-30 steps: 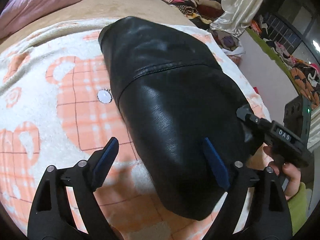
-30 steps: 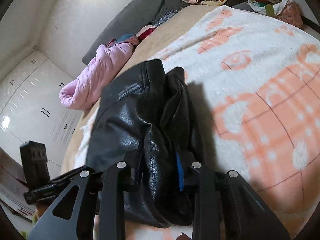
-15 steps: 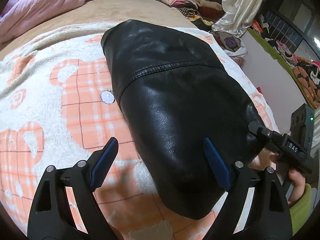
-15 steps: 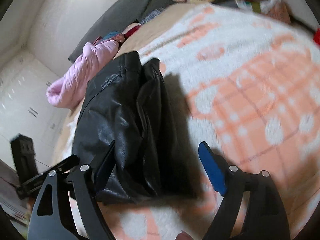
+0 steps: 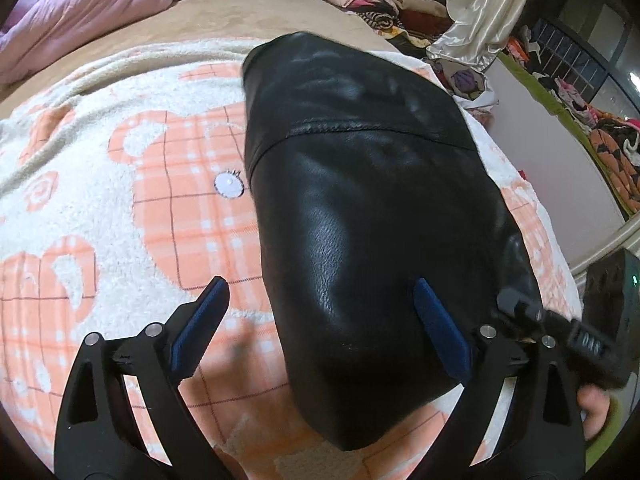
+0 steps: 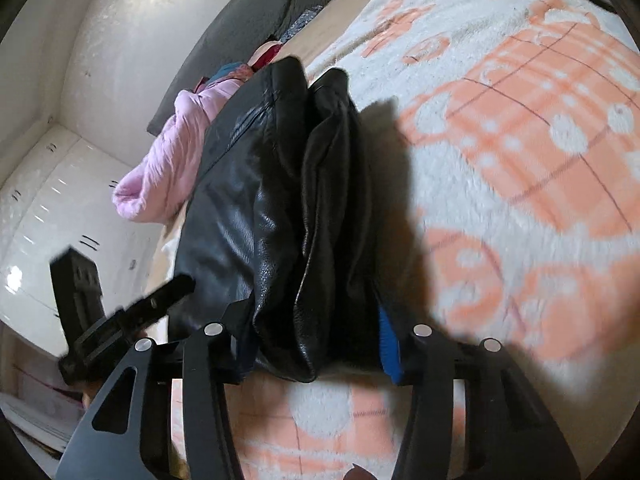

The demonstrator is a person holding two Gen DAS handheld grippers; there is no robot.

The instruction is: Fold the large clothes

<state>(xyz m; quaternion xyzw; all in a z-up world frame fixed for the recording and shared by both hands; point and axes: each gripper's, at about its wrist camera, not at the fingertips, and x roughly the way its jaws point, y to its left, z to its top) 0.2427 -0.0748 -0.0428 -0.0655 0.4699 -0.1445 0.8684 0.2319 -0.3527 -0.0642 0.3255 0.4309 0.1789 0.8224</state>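
Black leather jacket; blanket white with orange plaid; pink quilt.

Left tool: black skeletal frame with cut-out slots, silver round screws, blue finger pads. Right tool: same black frame, silver screws, blue pads; white lettering on its body, bare skin and green sleeve behind.

Black jacket hides right pads, seemingly.
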